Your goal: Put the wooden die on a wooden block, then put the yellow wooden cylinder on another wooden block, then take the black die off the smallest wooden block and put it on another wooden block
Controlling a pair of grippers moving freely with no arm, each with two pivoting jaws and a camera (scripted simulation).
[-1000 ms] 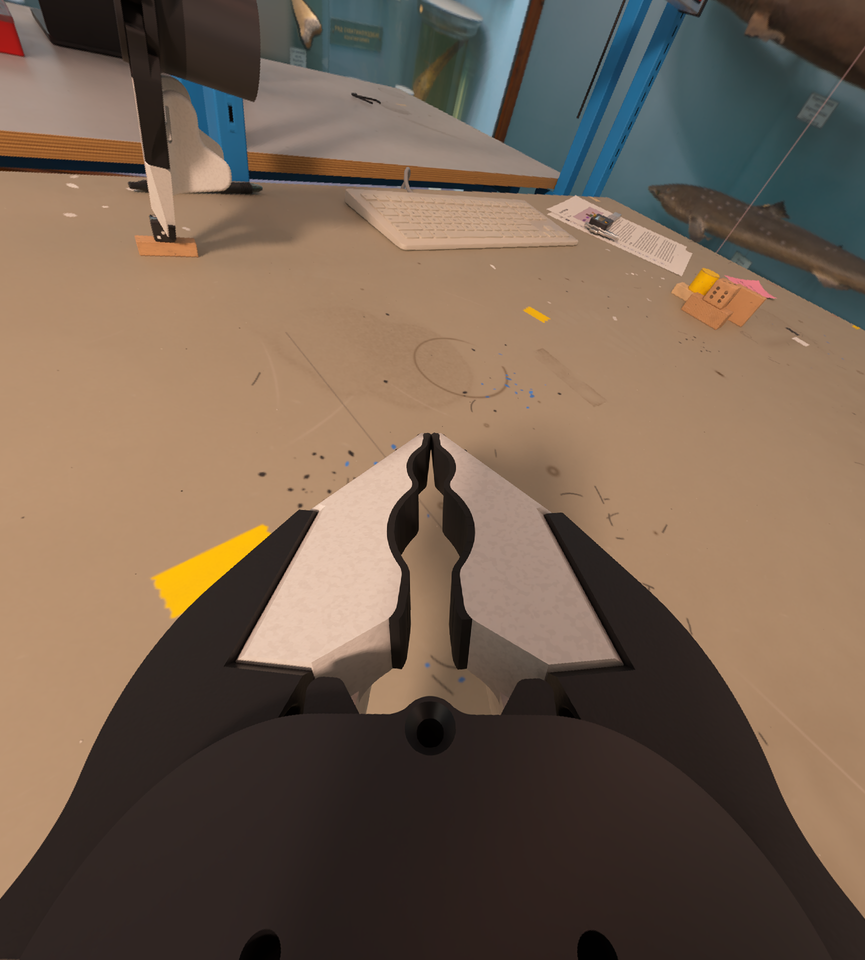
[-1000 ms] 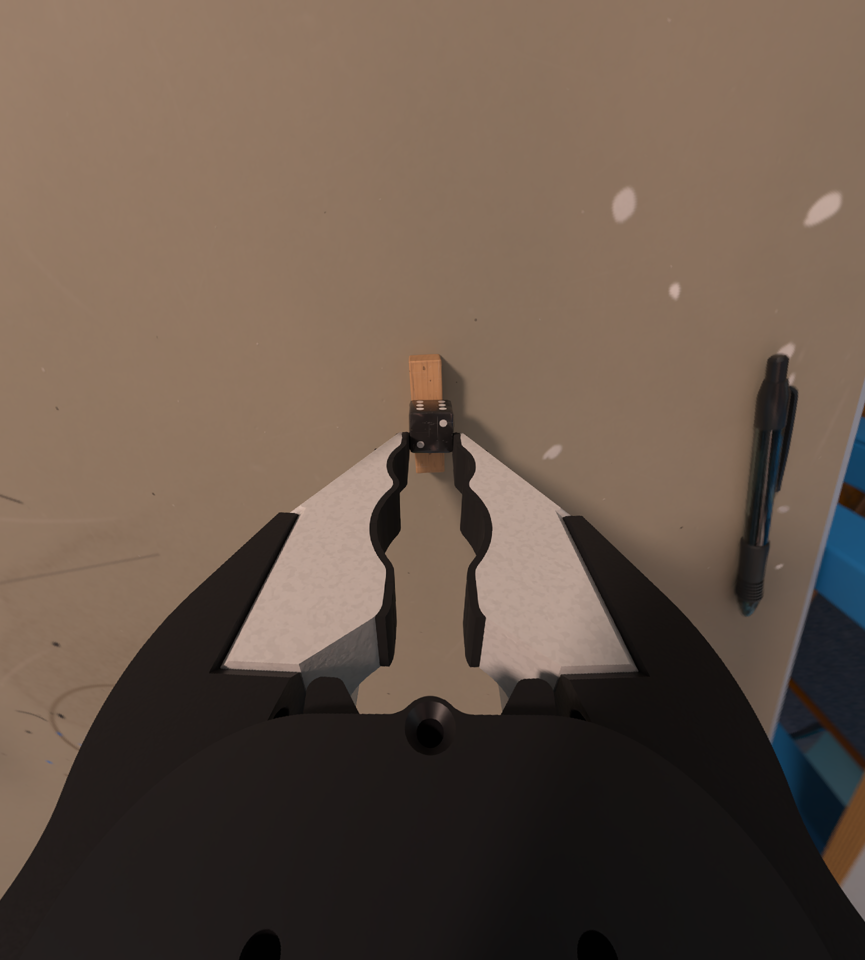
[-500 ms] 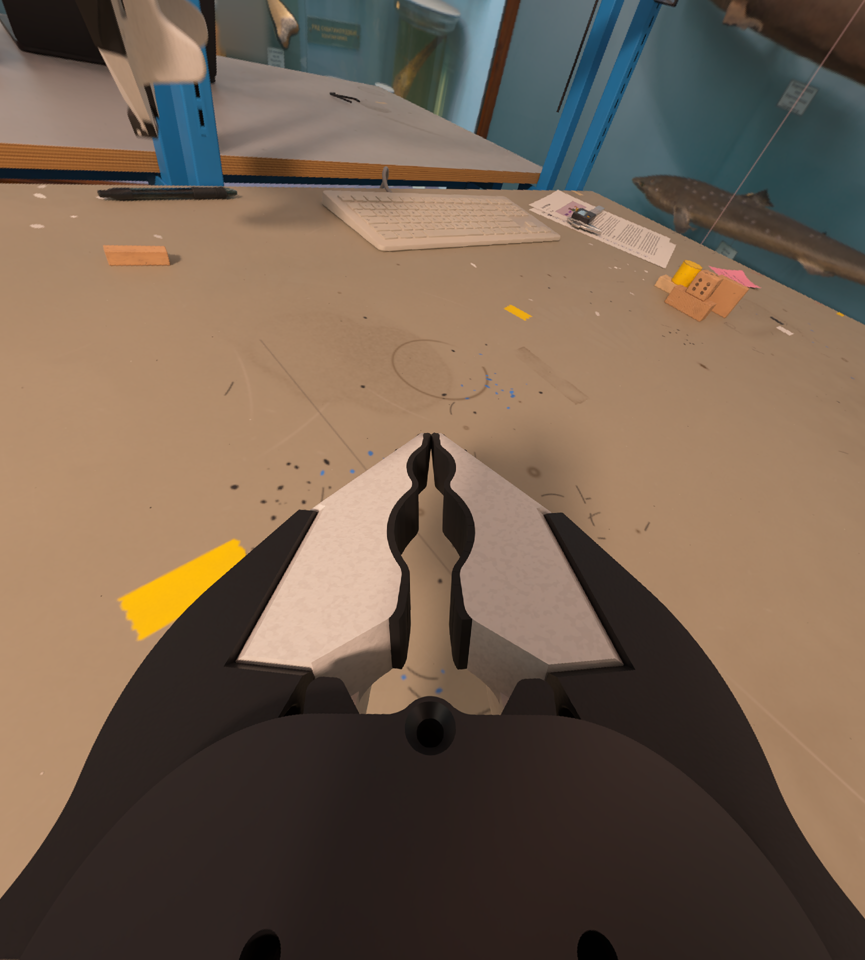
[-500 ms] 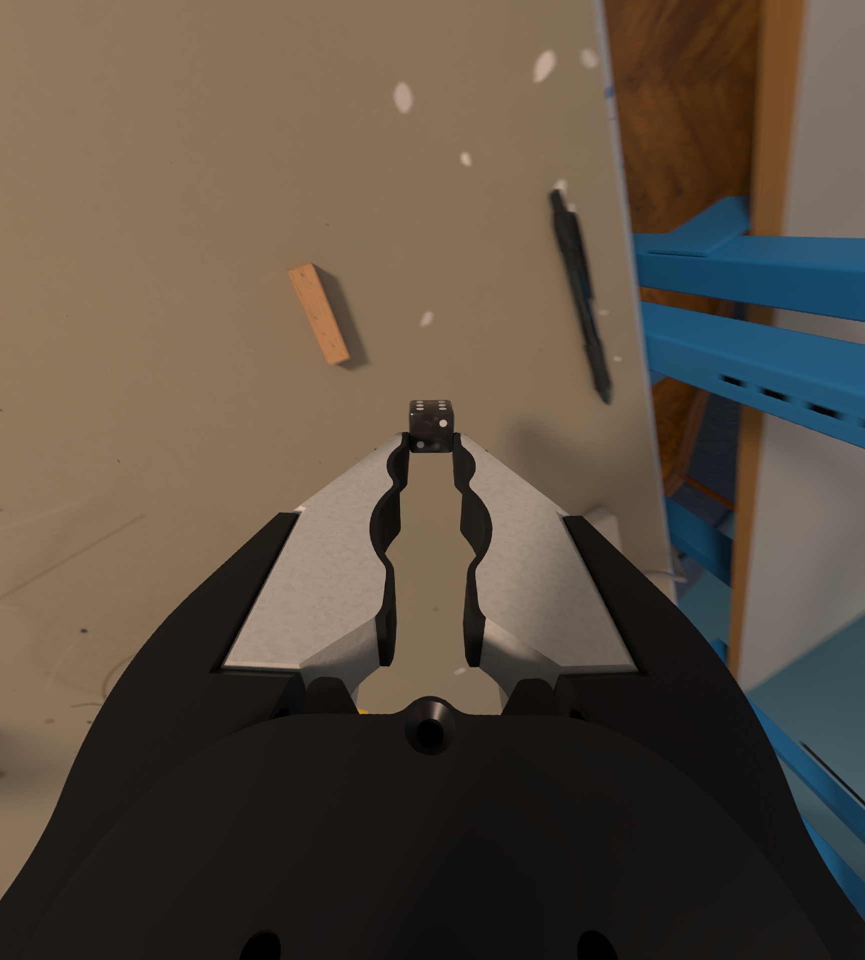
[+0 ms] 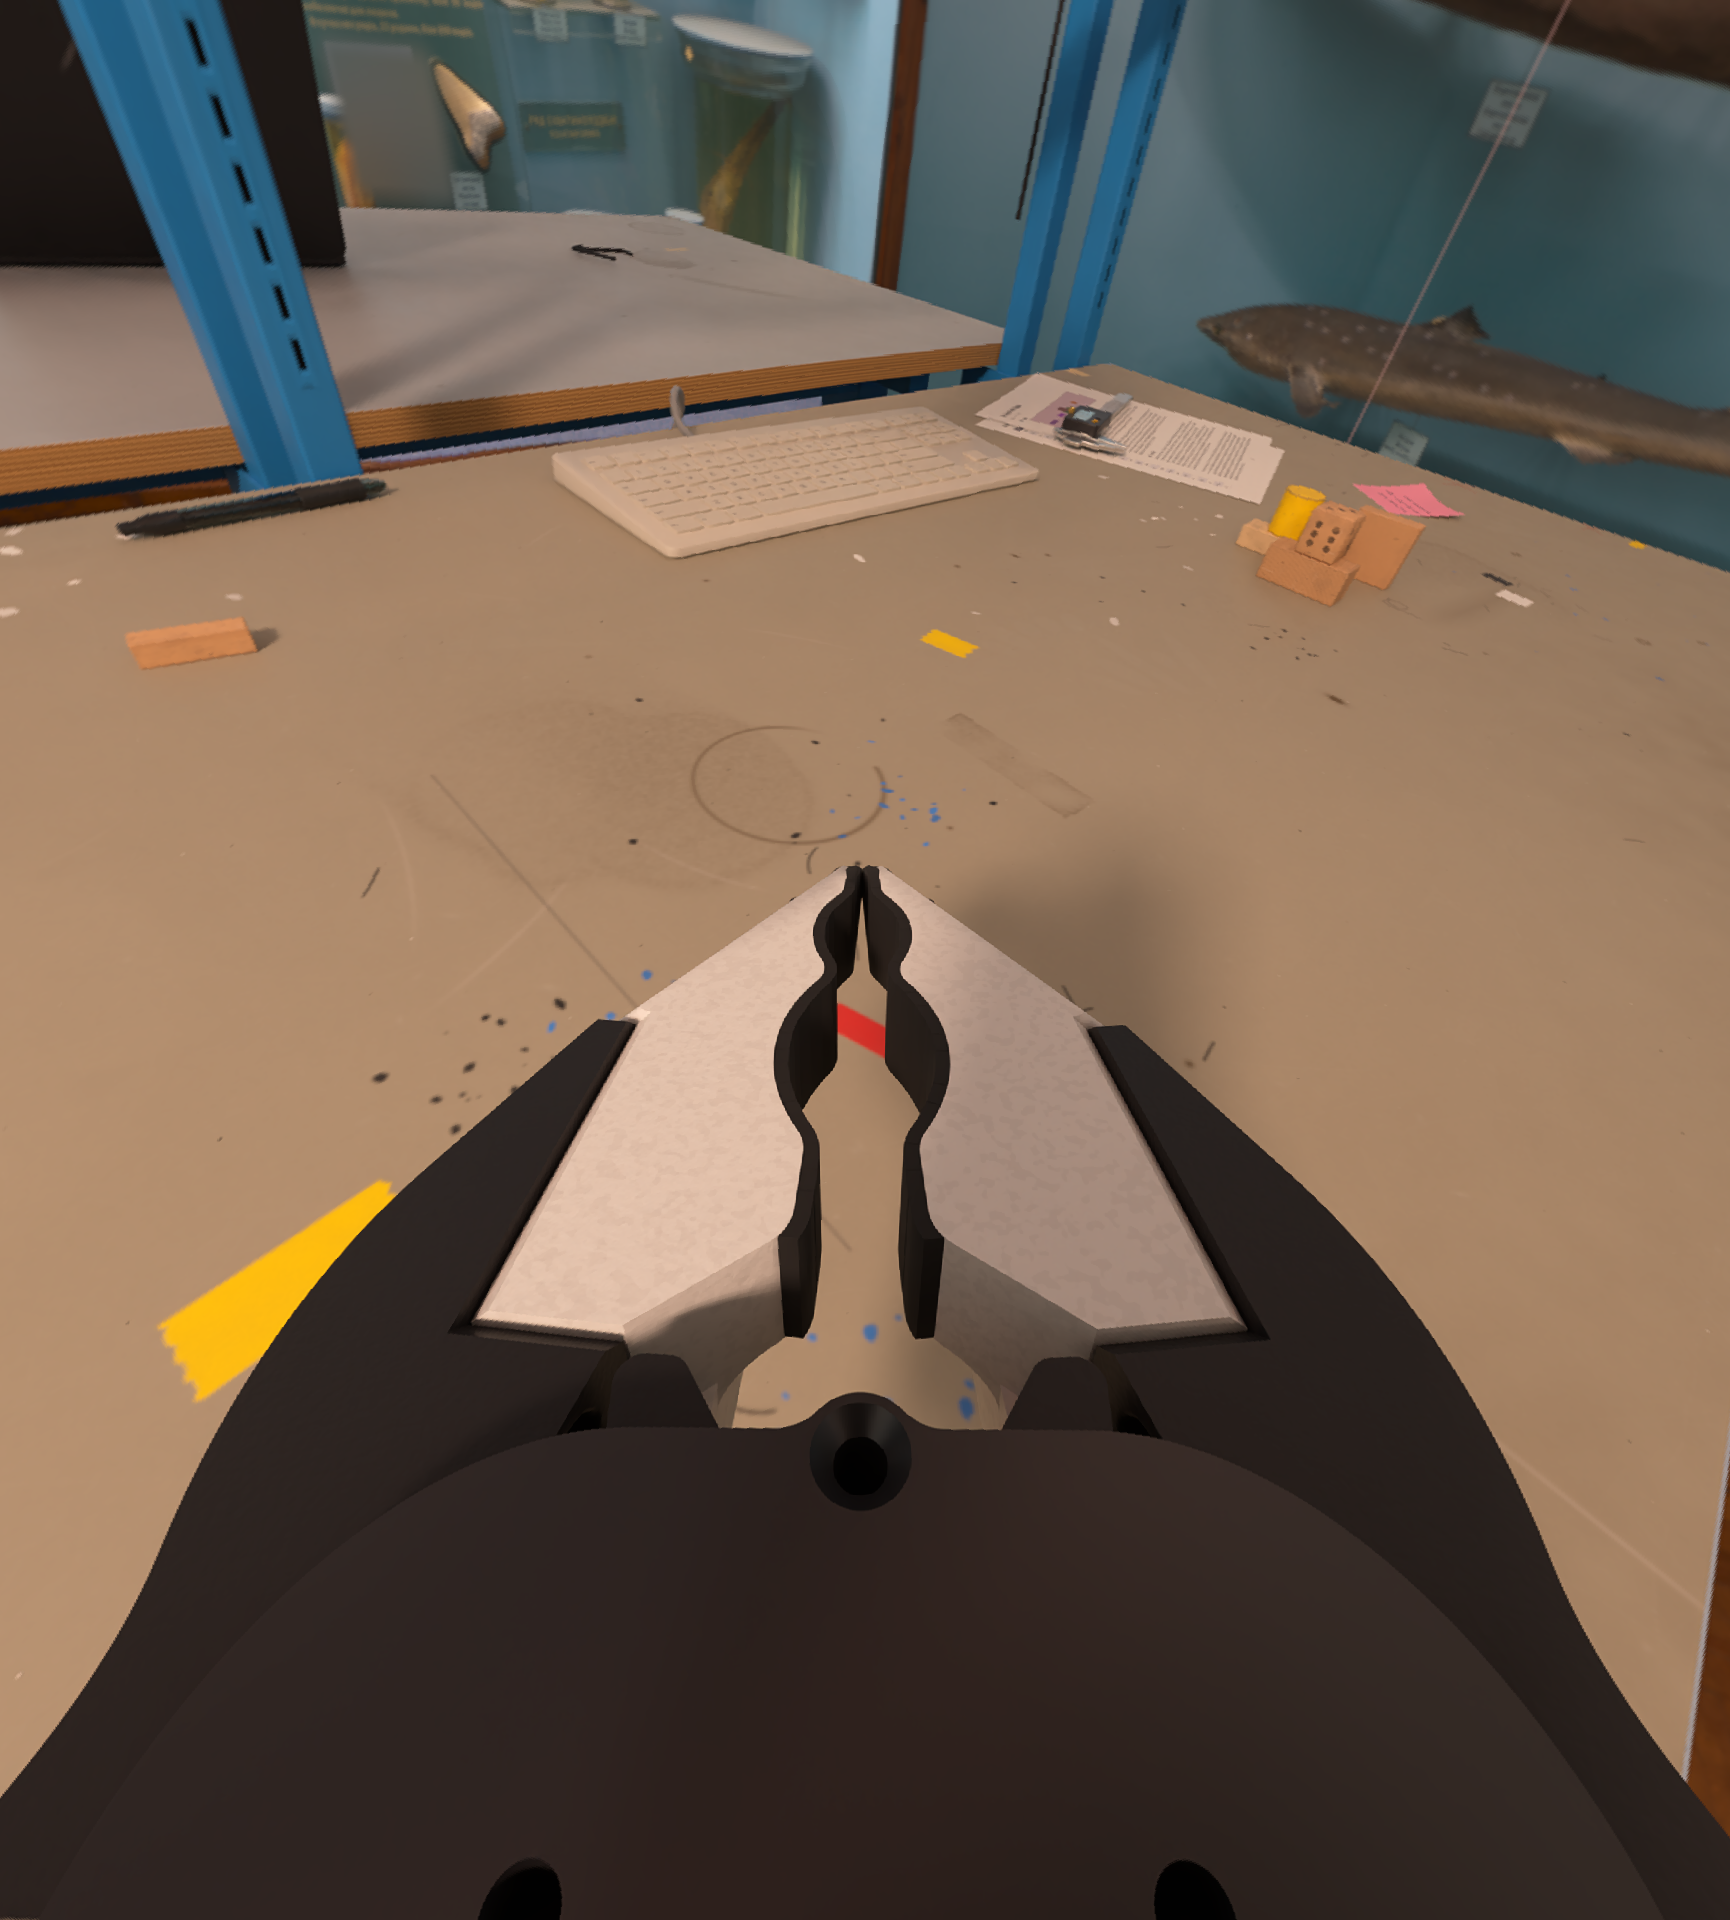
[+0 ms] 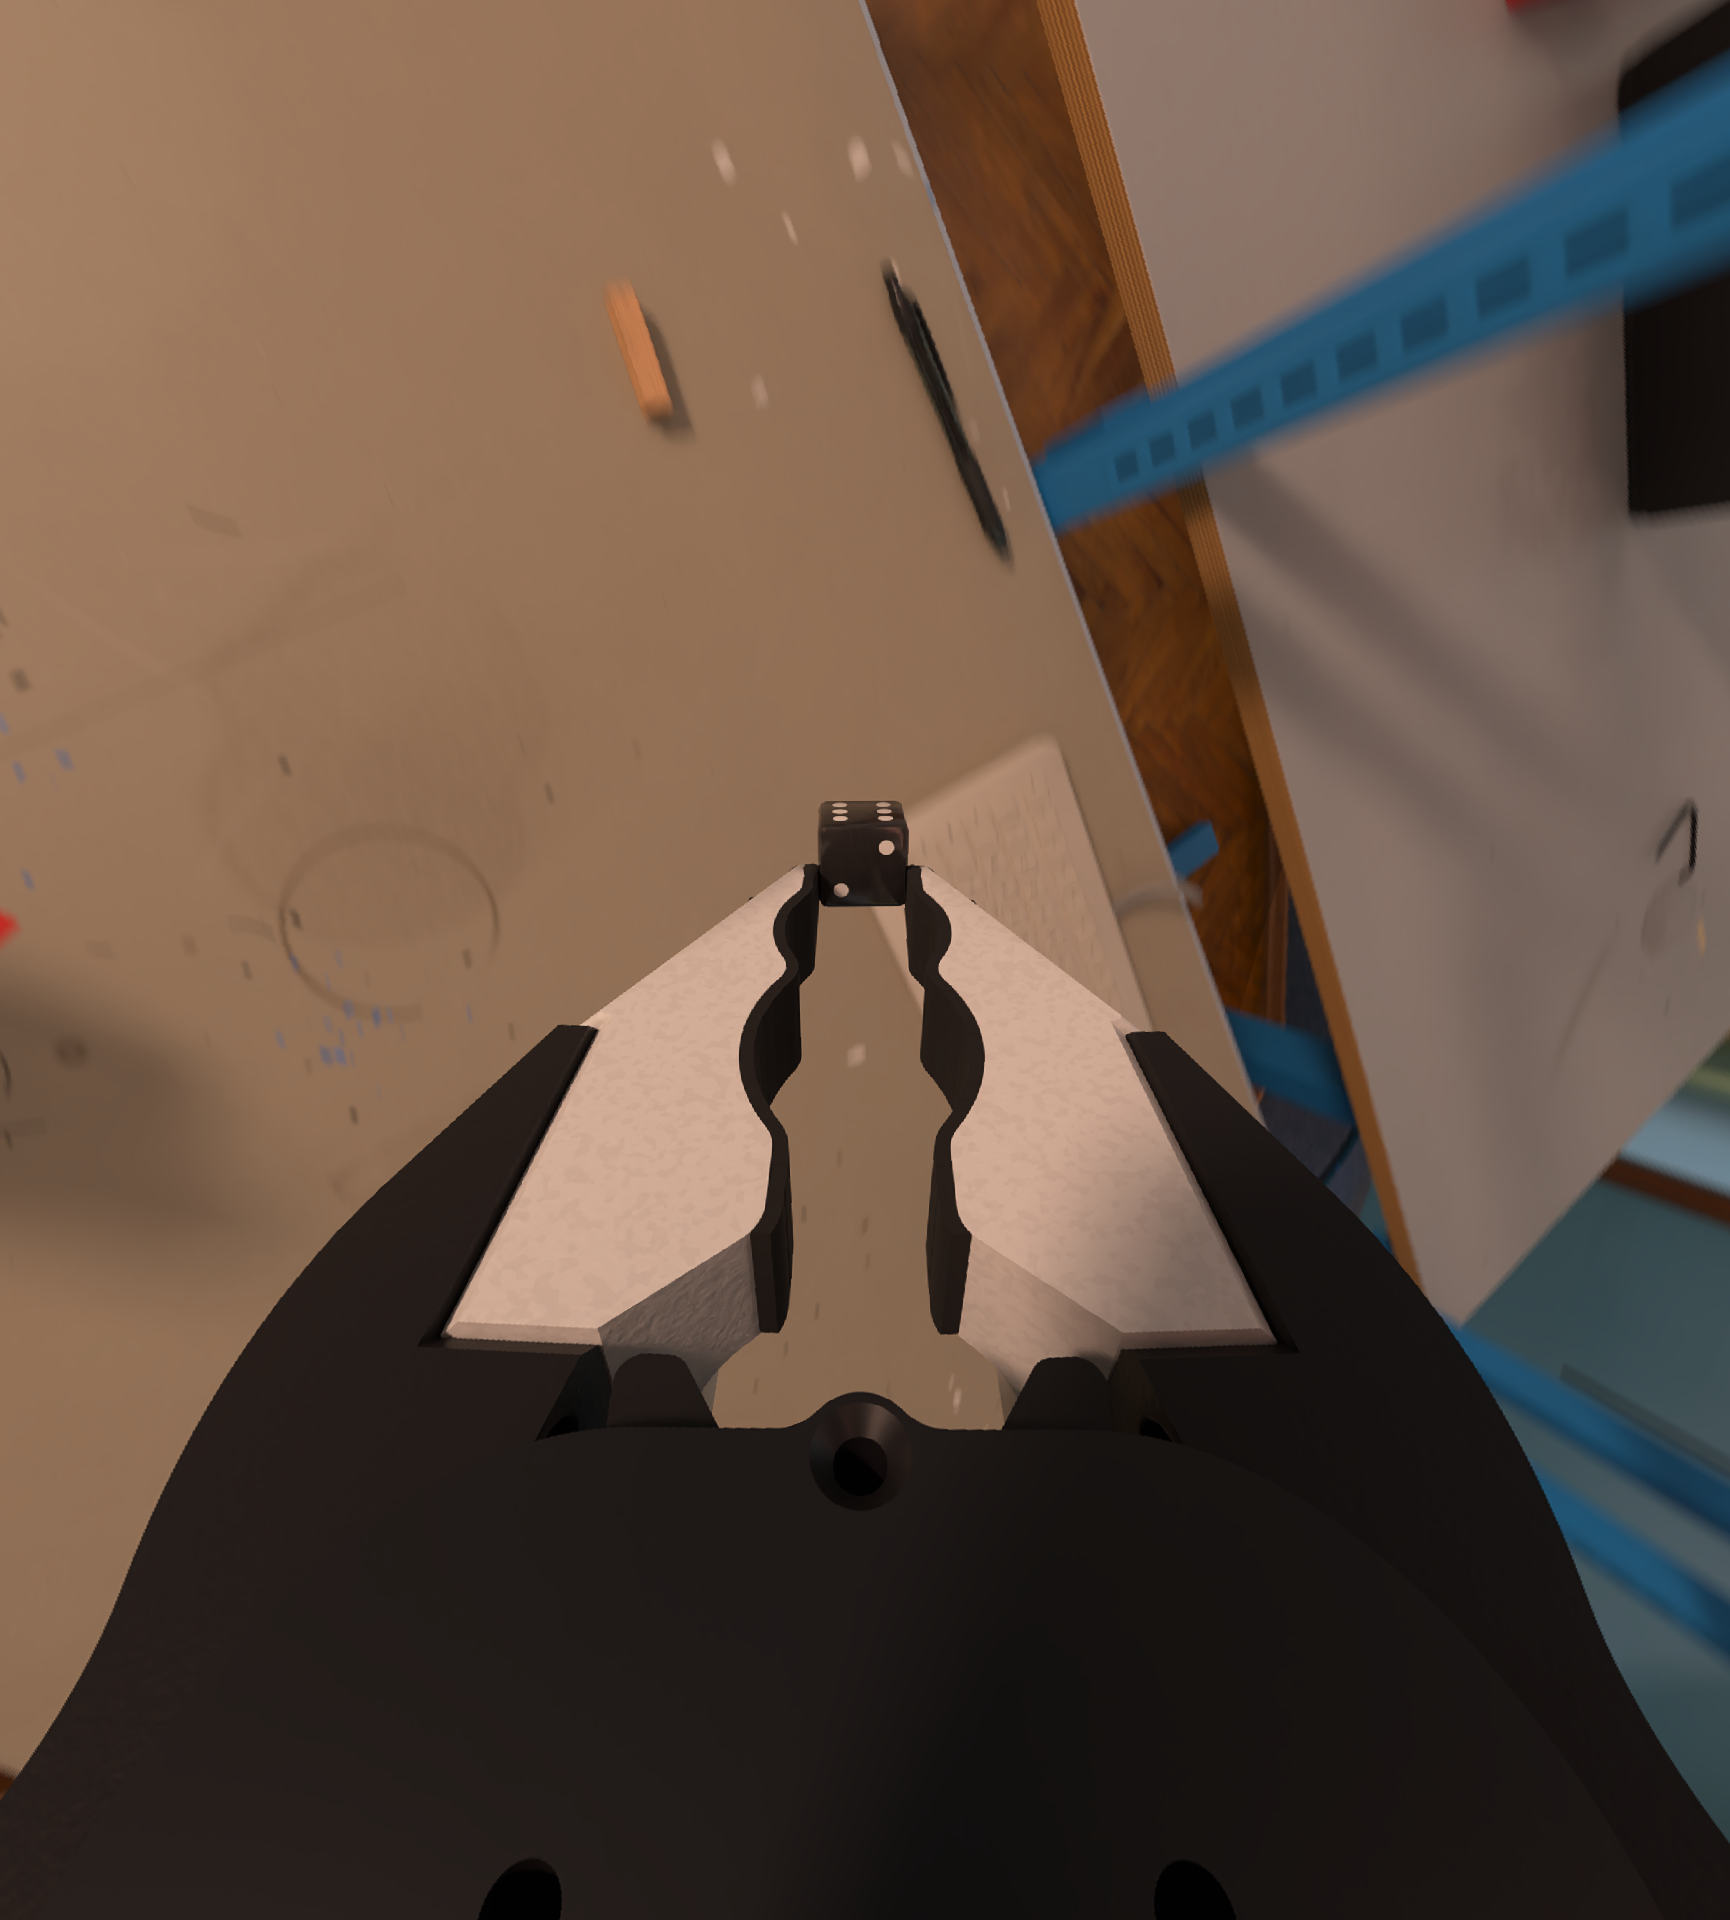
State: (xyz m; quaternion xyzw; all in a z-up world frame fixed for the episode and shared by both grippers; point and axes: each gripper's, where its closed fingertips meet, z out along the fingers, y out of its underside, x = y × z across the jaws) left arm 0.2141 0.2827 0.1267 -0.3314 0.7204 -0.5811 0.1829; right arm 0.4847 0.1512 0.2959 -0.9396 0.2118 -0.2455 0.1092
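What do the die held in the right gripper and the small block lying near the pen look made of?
Black die: glossy black with white pips, probably plastic or lacquered wood. Small block: pale orange-tan and matte, looks like bare wood; its grain is too faint to confirm.

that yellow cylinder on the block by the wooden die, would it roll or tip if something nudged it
The yellow wooden cylinder stands on end on a wooden block, so it should not roll as it stands. It looks short and squat, so probably hard to tip. Knocked off, its round side would likely roll.
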